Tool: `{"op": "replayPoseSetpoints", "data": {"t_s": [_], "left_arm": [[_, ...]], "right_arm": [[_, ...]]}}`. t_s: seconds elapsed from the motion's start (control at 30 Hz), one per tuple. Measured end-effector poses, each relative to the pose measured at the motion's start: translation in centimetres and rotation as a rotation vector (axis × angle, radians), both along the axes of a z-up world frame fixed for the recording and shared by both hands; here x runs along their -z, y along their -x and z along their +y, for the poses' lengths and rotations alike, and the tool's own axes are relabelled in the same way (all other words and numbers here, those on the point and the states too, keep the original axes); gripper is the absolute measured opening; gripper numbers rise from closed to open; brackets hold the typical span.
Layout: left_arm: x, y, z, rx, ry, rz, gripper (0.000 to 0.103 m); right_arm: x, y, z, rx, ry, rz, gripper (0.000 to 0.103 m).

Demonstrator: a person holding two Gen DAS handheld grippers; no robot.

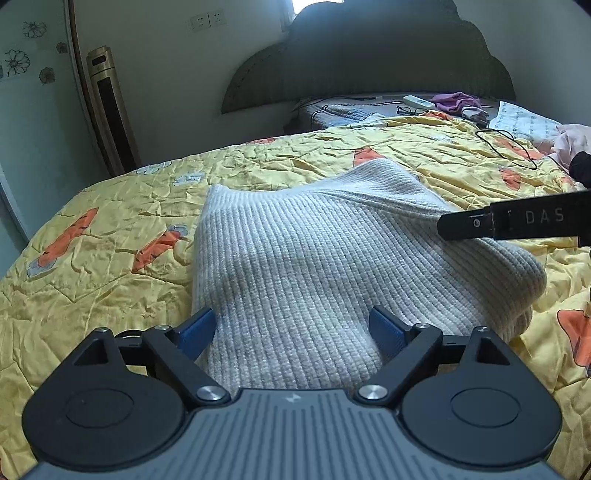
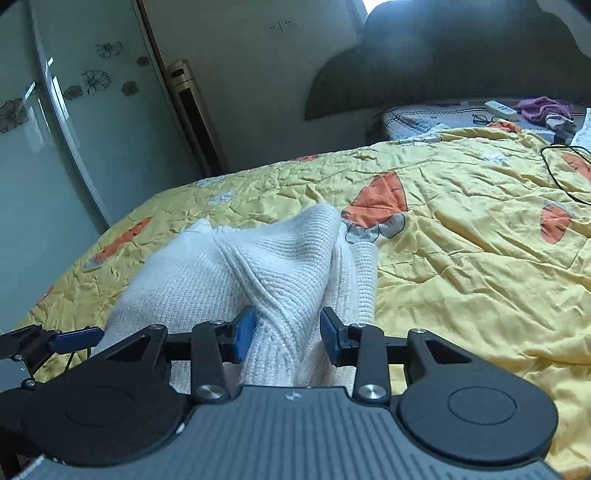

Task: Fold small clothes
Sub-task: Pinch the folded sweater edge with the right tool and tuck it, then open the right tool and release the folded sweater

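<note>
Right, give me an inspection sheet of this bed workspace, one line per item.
Surface: yellow quilt with orange prints, wrinkled.
Job's things: white knit sweater, partly folded, bunched into ridges near the right gripper.
Clutter: eyeglasses, white remote, purple cloth by the headboard; pink garment at the right edge.
Grippers: left gripper wide open, pads either side of the sweater's near edge, not pressing; right gripper partly open, a sweater ridge between its pads, right pad clear.
Cables: black cable looped on the quilt.
Surroundings: dark headboard, tower fan, wall sockets, flower-patterned wardrobe door.
</note>
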State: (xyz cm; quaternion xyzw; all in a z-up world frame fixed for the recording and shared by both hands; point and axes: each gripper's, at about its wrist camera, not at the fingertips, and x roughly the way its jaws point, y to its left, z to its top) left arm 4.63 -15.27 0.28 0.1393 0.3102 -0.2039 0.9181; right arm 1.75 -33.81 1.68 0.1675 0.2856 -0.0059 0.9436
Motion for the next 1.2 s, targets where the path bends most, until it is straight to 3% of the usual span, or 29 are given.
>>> {"op": "replayPoseSetpoints", "data": {"t_s": [0.27,0.37,0.43,0.57,0.77,1.03,1.2], "left_arm": [[0.0,0.3,0.2,-0.014,0.001,0.011,0.091],[0.0,0.2,0.4,-0.017,0.005,0.018,0.091],[0.1,0.2,0.5,-0.020,0.007,0.023,0.091],[0.1,0.2,0.5,-0.023,0.007,0.023,0.091],[0.3,0.2,0.4,-0.025,-0.001,0.019,0.092],[0.7,-0.1,0.7,-0.033,0.014,0.040,0.096],[0.2,-0.6,1.7,-0.018,0.047,0.034,0.098]], "right_arm": [[1.5,0.4,-0.2,0.013,-0.019,0.011,0.050],[1.1,1.1,0.2,0.024,-0.027,-0.009,0.060],[0.8,1.8,0.6,0.034,-0.011,-0.025,0.075],[0.8,2.5,1.0,0.056,0.047,-0.011,0.079],[2.7,2.8,-0.5,0.071,-0.069,0.021,0.082],[5.5,2.9,-1.1,0.081,-0.185,0.040,0.094],[5.6,2.7,-1.2,0.067,-0.188,0.035,0.096]]}}
